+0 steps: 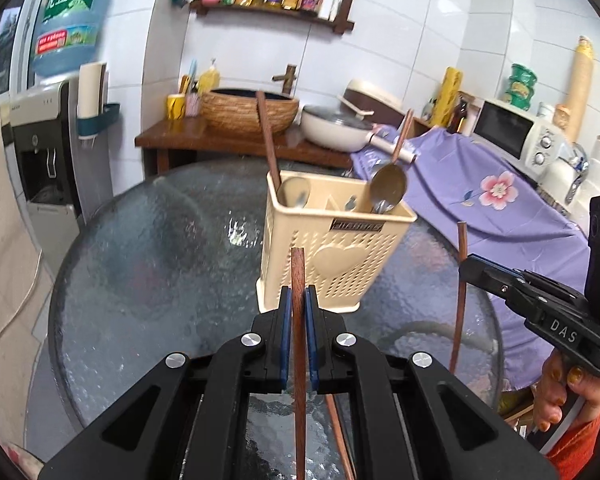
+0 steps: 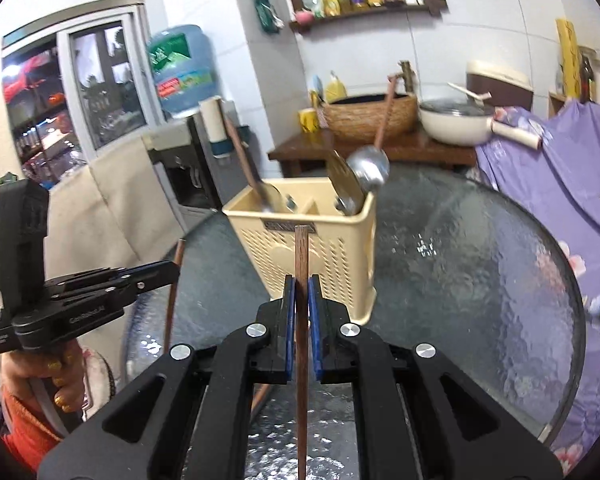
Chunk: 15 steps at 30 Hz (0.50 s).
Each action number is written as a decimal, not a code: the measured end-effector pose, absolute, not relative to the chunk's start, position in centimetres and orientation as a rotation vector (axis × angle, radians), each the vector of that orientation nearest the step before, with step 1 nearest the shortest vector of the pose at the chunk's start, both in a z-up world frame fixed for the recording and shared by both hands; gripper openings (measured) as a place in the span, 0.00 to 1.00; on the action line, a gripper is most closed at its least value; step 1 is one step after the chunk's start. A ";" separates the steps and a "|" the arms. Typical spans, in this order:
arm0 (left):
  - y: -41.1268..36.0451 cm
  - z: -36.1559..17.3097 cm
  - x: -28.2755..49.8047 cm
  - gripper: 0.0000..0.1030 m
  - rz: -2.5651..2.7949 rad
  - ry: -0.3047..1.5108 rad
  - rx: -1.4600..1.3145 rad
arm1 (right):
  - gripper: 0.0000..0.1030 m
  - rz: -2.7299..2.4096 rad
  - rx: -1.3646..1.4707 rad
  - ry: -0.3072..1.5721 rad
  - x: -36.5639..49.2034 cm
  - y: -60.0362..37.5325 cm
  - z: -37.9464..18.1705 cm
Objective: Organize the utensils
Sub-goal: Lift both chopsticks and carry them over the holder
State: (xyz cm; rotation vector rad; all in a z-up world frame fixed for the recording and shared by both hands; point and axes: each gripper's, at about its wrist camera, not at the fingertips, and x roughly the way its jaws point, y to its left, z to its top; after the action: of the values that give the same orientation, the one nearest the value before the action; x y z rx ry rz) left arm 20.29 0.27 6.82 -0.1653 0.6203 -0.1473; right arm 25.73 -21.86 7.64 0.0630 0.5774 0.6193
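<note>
Above counter (image 1: pixel 148 248), chopstick (image 1: pixel 299 320) clamped upright in left gripper (image 1: pixel 299 300); second chopstick (image 2: pixel 301 280) clamped in right gripper (image 2: pixel 301 292). Holder (image 1: pixel 332 248) seen just ahead, left nearer.

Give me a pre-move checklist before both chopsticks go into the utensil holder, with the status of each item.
1. Left gripper clamped on its chopstick: ok.
2. Right gripper clamped on its chopstick: ok.
3. Utensil holder upright on the glass table: ok.
4. Chopstick tips above the holder's rim: not ok, both are lower, in front of its wall.
5. Free slot: cannot tell; spoons occupy the compartments.
6. Grippers apart from each other: ok.
</note>
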 end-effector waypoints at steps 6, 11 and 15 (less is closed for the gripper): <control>0.4 8.4 19.0 0.07 -0.158 0.581 -0.153 | 0.07 0.647 0.040 0.549 24.4 -21.9 9.1; 0.3 9.2 18.1 0.07 -0.176 0.562 -0.146 | 0.07 0.665 0.023 0.525 23.8 -21.5 9.6; 0.4 10.0 17.3 0.06 -0.191 0.535 -0.144 | 0.07 0.669 0.010 0.499 23.3 -21.4 10.5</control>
State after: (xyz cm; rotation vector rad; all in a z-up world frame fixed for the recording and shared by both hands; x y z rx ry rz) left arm 17.33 0.36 10.00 -0.1436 0.5346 -0.1906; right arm 23.27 -21.40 10.49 0.0102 0.4994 0.6692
